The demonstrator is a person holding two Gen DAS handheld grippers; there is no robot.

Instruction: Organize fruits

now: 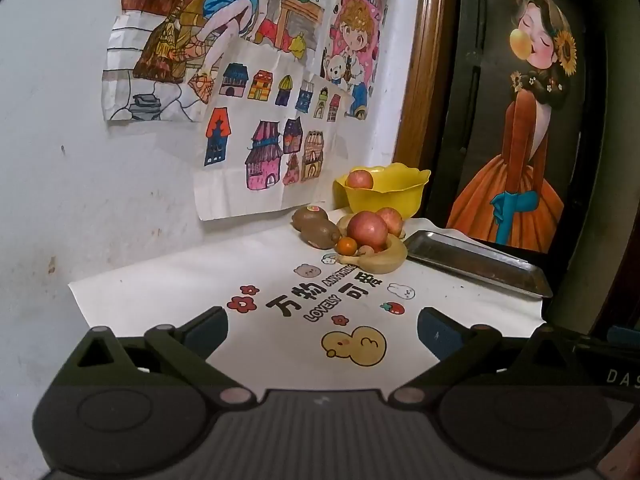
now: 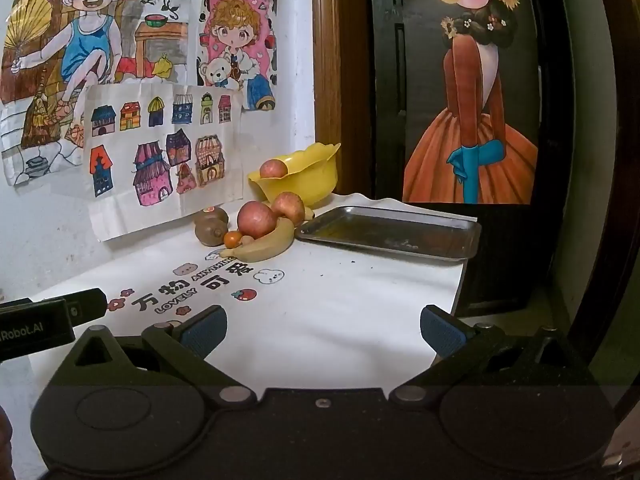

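A pile of fruit lies at the back of the white table: two red apples (image 1: 367, 230) (image 2: 257, 219), two brown kiwis (image 1: 320, 233) (image 2: 211, 232), a small orange (image 1: 346, 245) (image 2: 232, 239) and a banana (image 1: 384, 258) (image 2: 266, 246). Behind the pile stands a yellow bowl (image 1: 386, 192) (image 2: 304, 178) with one apple (image 1: 359, 179) (image 2: 273, 169) in it. My left gripper (image 1: 322, 330) is open and empty, well short of the fruit. My right gripper (image 2: 323, 330) is open and empty too, also near the table's front.
A steel tray (image 1: 476, 262) (image 2: 390, 232) lies right of the fruit near the table's right edge. Drawings hang on the wall (image 1: 60, 140) behind. A dark door with a painted figure (image 2: 472, 112) stands at right. The left gripper's body (image 2: 44, 322) shows at the right view's left edge.
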